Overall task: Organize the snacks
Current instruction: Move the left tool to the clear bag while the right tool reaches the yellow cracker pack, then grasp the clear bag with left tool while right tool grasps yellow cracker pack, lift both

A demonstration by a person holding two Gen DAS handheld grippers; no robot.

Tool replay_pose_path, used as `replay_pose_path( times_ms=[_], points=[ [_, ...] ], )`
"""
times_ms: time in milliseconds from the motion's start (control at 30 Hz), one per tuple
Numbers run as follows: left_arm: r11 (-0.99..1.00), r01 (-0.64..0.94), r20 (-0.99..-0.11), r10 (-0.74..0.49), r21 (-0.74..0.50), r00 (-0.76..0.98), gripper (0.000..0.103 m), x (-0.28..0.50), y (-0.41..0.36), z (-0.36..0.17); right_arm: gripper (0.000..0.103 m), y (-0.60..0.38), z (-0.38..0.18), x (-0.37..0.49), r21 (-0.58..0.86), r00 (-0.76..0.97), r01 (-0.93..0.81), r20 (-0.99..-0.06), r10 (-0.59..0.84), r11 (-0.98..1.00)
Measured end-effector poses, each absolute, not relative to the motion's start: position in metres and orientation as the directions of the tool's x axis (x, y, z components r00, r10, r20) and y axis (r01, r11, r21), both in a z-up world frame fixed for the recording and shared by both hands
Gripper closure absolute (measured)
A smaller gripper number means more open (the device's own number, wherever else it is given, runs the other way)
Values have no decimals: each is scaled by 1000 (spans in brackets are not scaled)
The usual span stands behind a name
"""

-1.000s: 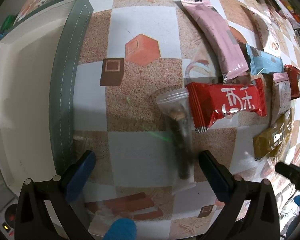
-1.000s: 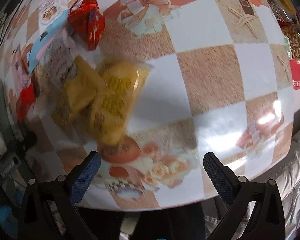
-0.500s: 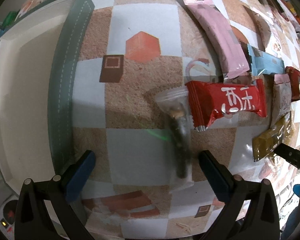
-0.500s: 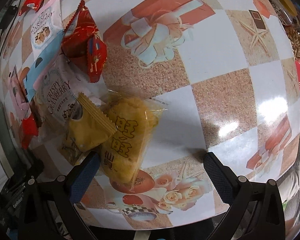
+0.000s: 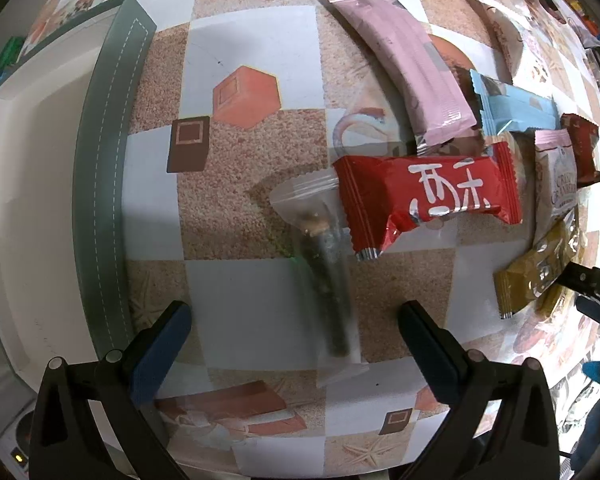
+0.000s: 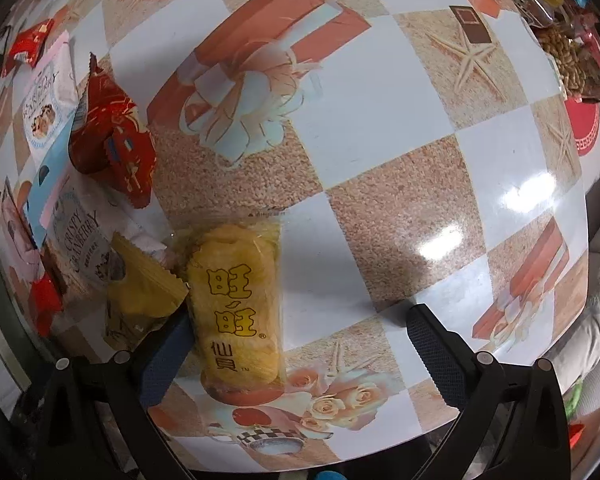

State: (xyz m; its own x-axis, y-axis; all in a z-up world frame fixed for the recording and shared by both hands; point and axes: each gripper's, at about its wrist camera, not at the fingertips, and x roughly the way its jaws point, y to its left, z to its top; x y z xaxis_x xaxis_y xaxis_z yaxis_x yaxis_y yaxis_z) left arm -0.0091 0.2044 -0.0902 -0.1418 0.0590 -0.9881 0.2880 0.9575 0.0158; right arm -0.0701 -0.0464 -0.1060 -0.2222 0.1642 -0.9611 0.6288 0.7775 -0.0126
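left gripper (image 5: 294, 334) spread wide, clear snack tube (image 5: 327, 276) at 12 | right gripper (image 6: 300, 340) spread wide, yellow cracker pack (image 6: 236, 304) at 11

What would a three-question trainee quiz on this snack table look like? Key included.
1. True or false: the left gripper is shut on the clear snack tube.
2. Which snack lies between the right gripper's fingers: A) red triangular pack B) yellow rice cracker pack C) pink bar
3. Fill in: beside the clear tube, overlapping its upper end, lies the ___ packet with white characters.

Key: 1 false, it is open, with the tube lying between its fingers on the table. 2 B. 3 red.
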Motion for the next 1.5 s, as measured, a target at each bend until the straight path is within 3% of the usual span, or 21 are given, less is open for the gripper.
replay_pose_path(
  times_ms=[133, 233, 300, 333, 367, 400, 467, 900, 1200, 1233, 1300, 1333, 1367, 1500],
  points=[
    [943, 333, -989, 61, 14, -133, 9, -11, 196, -86, 0, -50, -112, -62, 3, -255, 584, -949, 187, 812],
    [922, 386, -992, 63, 17, -107, 26, -20, 183, -80, 14, -35, -107, -60, -2, -227, 560, -962, 151, 828],
    [912, 409, -994, 58, 14, -94, 39, -23, 179, -75, 33, -31, -98, -56, 4, -207, 528, -969, 134, 849],
    [910, 415, -995, 51, 11, -87, 55, -25, 177, -72, 41, -29, -94, -55, 7, -199, 512, -972, 126, 859],
    [907, 422, -995, 46, 6, -84, 76, -26, 176, -70, 59, -28, -92, -54, 11, -191, 497, -974, 121, 868],
    [906, 424, -995, 40, -3, -92, 79, -27, 175, -68, 65, -28, -89, -53, 24, -178, 476, -976, 122, 879],
    [912, 409, -993, 17, -31, -115, 84, -27, 179, -66, 65, -31, -86, -55, 57, -162, 471, -975, 150, 880],
    [898, 428, -994, -73, -99, -77, 85, -51, 205, -15, 65, -59, -49, -99, 205, -51, 512, -962, 268, 834],
    [907, 413, -997, -58, -75, -53, 85, -35, 214, -1, 65, -44, -24, -99, 251, -15, 488, -955, 296, 836],
    [910, 409, -997, -53, -71, -55, 84, -38, 209, -9, 65, -45, -22, -98, 251, -15, 483, -955, 295, 839],
    [914, 397, -994, -55, -87, -90, 68, -35, 201, -21, 65, -40, -21, -98, 243, -17, 467, -959, 284, 850],
    [918, 388, -994, -45, -79, -97, 53, -33, 199, -29, 65, -36, -20, -98, 242, -16, 462, -960, 281, 853],
    [923, 378, -995, -34, -68, -97, 46, -31, 197, -34, 65, -38, -19, -101, 239, -17, 459, -961, 277, 856],
    [930, 365, -993, -2, -46, -122, 46, -26, 187, -56, 65, -45, -12, -110, 225, -22, 459, -964, 264, 859]
  ],
)
